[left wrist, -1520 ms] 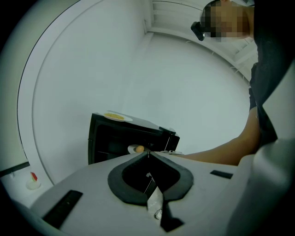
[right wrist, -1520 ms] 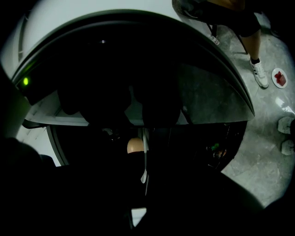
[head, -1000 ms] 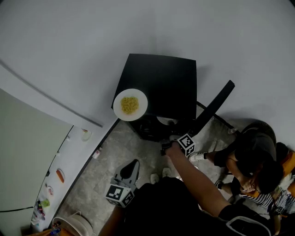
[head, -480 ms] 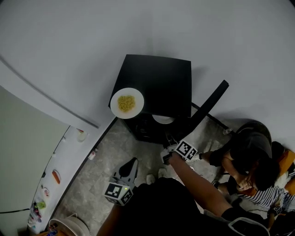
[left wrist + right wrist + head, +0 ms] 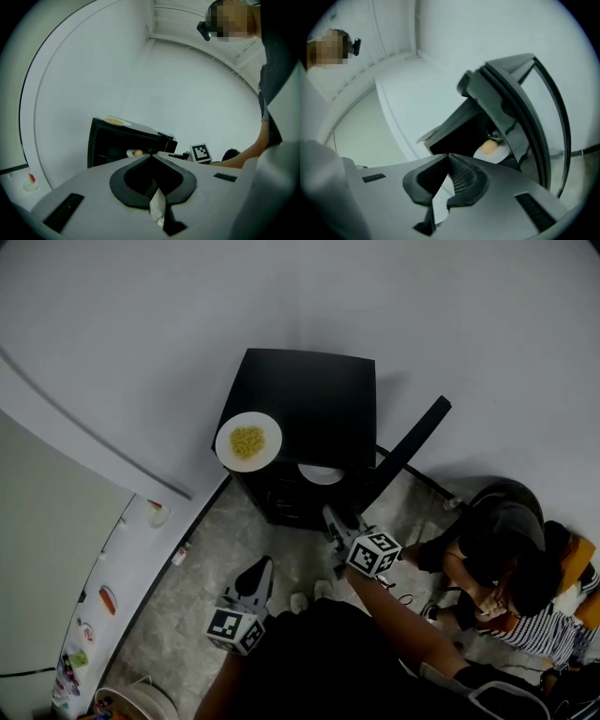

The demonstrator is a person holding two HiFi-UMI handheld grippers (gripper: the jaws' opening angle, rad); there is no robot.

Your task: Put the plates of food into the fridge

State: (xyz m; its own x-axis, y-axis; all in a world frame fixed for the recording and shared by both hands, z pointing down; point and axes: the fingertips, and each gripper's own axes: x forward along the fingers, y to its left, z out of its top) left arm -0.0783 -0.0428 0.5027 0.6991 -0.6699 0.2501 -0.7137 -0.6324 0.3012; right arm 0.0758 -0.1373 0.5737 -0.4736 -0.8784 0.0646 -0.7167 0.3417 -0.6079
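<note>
Jaws together on both, nothing b/w them.

Head view: right gripper sits just before the open black fridge. Left gripper is well back. Plate of yellow food lies on the fridge top, ahead-left of both, rim overhanging.

Left gripper view: that plate is ahead, above the tips.

Right gripper view: second plate is inside the fridge, ahead-right.

Next, prob.: open wide, pinch the overhanging rim, keep it level. Plate's round, flat, face up, so no long axis.

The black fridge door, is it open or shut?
Open. The door stands swung out to the side of the black fridge, and a white plate shows inside it.
</note>
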